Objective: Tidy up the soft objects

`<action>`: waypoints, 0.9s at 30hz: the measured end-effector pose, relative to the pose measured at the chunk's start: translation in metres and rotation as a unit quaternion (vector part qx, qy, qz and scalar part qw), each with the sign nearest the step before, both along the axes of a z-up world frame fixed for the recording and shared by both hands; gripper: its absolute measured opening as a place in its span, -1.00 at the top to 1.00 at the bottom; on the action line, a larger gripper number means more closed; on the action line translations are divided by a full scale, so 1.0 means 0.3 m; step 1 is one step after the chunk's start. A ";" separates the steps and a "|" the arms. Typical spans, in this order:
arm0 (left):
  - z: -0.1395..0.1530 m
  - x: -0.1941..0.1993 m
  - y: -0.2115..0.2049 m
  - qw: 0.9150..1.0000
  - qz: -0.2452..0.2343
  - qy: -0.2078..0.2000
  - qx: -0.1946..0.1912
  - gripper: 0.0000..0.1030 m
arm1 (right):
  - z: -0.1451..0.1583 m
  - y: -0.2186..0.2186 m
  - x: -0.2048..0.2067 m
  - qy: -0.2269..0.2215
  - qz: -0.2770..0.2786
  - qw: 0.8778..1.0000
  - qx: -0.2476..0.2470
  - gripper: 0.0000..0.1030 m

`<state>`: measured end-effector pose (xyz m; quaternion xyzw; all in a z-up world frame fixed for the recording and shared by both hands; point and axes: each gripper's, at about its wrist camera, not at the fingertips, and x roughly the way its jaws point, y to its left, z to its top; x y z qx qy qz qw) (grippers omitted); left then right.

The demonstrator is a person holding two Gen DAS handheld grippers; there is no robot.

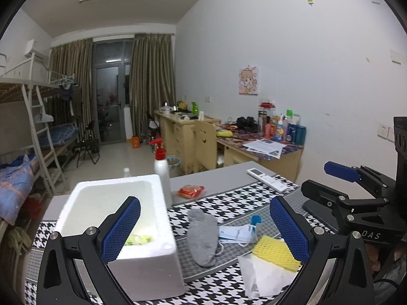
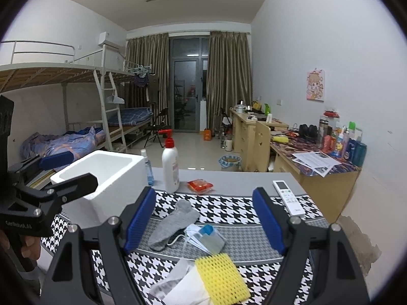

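Foam box (image 1: 122,218) far left. Left gripper (image 1: 203,231) spread, empty; sock (image 1: 202,236) just ahead, long axis running near to far. Right gripper (image 2: 204,225) spread, empty; yellow net (image 2: 221,278) nearest it, mask (image 2: 201,239) beyond. Left hand nearer sock.

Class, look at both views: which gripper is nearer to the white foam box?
Left. The left gripper hangs right at the foam box, one of its fingers over the rim. The right gripper is off to the side, above the yellow foam net.
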<state>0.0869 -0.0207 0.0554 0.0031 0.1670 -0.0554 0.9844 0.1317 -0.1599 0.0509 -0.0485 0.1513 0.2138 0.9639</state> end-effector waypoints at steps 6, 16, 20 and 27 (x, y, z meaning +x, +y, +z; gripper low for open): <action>-0.023 0.000 -0.024 1.000 -0.011 0.005 0.002 -0.98 | -0.012 -0.038 -0.016 -0.007 -0.006 1.000 0.013 -0.82; -0.064 -0.013 -0.073 0.999 -0.036 0.012 0.009 -0.98 | -0.041 -0.074 -0.036 -0.007 -0.028 1.000 0.003 -0.84; -0.080 -0.010 -0.090 0.999 -0.043 0.017 0.009 -0.98 | -0.047 -0.088 -0.038 -0.002 -0.035 0.999 0.006 -0.84; -0.113 -0.013 -0.095 0.999 -0.049 0.024 0.003 -0.98 | -0.070 -0.096 -0.040 0.006 -0.046 0.999 -0.001 -0.84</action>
